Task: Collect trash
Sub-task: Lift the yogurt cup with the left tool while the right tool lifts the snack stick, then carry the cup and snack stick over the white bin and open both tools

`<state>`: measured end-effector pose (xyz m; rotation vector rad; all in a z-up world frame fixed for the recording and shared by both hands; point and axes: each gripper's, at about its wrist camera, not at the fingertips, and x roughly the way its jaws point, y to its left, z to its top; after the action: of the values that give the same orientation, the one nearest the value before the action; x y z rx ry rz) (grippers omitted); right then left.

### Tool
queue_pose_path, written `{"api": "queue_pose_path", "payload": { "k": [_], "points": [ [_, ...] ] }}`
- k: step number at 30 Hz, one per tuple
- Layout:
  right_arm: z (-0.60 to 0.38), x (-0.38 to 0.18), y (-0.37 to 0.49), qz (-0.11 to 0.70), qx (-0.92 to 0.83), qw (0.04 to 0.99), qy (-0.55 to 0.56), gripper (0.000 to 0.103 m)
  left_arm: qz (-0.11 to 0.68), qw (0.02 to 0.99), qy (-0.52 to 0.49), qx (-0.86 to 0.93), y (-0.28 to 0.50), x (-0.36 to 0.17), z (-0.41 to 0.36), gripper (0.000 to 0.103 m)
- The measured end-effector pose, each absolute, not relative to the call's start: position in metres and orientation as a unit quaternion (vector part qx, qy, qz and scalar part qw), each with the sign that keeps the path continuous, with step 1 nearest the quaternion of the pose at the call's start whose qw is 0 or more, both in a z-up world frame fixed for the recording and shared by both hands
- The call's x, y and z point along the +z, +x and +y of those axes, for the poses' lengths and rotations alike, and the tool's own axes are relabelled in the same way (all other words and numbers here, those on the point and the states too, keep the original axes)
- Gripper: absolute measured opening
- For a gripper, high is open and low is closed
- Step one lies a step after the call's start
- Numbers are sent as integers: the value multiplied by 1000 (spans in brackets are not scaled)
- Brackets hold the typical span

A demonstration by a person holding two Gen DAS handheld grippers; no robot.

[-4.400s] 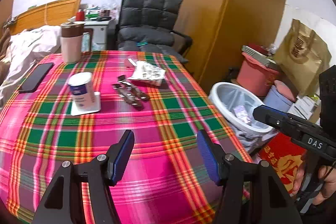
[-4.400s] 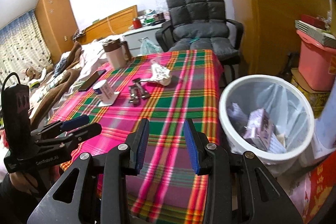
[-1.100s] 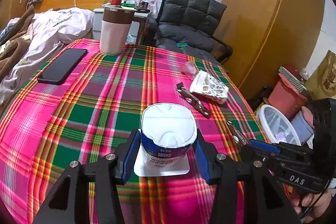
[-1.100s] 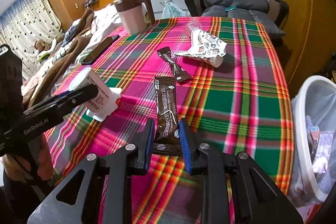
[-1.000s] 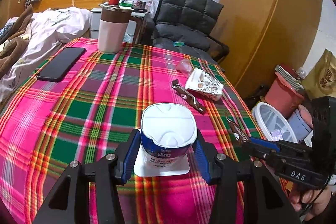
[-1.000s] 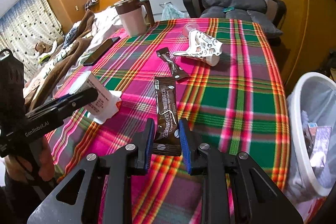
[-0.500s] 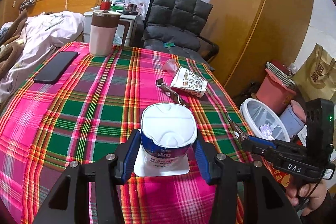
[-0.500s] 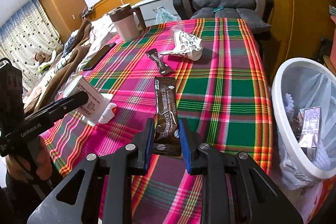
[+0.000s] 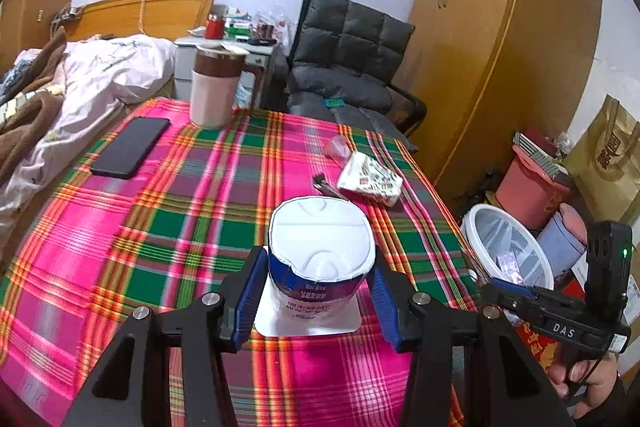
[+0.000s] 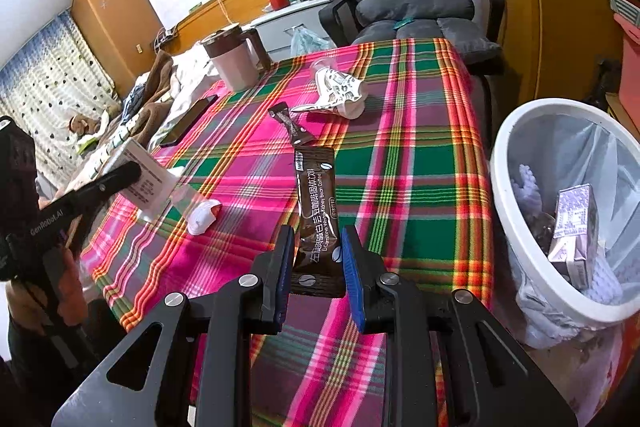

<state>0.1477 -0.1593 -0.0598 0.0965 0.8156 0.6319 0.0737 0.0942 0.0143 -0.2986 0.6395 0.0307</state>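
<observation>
Bright pink, green and orange plaid on the tablecloth, with a black phone on it. The yogurt cup shows white foil over a blue and purple band, while the coffee sachet is dark brown with white lettering. White bin, grey liner, blue finger pads.

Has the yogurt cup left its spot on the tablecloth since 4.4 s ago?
Yes. The yogurt cup is now clamped in the left gripper, lifted off the plaid tablecloth at its near left edge, away from the coffee sachets.
</observation>
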Motion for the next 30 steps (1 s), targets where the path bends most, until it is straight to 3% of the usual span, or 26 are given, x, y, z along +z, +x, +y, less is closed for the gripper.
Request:
{"api": "queue_pose_path", "payload": {
  "k": [10, 30],
  "points": [
    [-177, -58, 144, 380, 298, 873, 62, 27, 311, 939, -140, 30, 66, 25, 94, 50],
    [-234, -51, 137, 365, 227, 898, 91, 27, 337, 929, -98, -114, 110, 21, -23, 50]
  ]
}}
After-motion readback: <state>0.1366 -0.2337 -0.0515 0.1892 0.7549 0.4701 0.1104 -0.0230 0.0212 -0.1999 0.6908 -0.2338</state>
